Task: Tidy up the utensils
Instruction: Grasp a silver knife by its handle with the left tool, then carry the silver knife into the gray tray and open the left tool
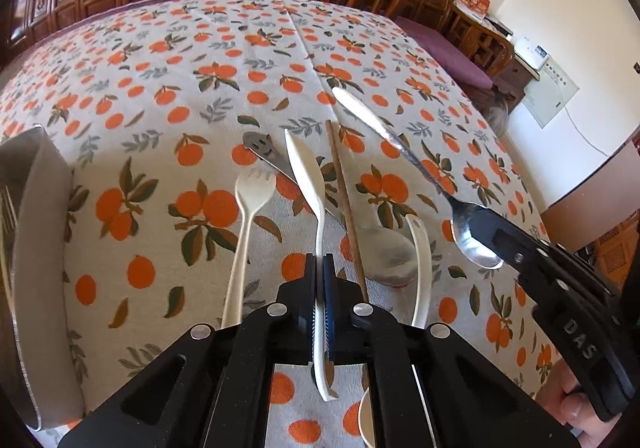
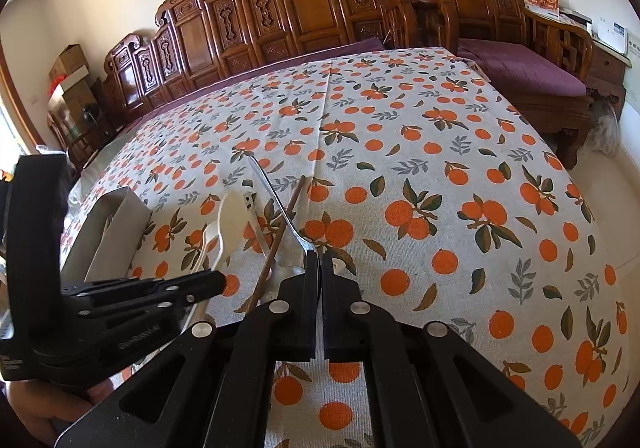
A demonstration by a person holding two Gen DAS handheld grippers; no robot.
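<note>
At the far left of the left wrist view a grey tray [image 1: 44, 248] lies on the orange-print tablecloth [image 1: 160, 96], a fork partly visible inside it. Next, a white plastic fork [image 1: 246, 224] rests on the cloth. The left gripper [image 1: 319, 268] pinches the handle of a white plastic knife [image 1: 306, 176], blade pointing away. Just right, a brown chopstick [image 1: 346, 208] crosses a metal spoon with a smiley handle [image 1: 384, 252], and a white ladle spoon [image 1: 420, 248] lies against its bowl. Farthest right, the right gripper [image 1: 486, 226] clamps the bowl of a steel spoon [image 1: 404, 152], raised above the cloth, handle aimed away.
</note>
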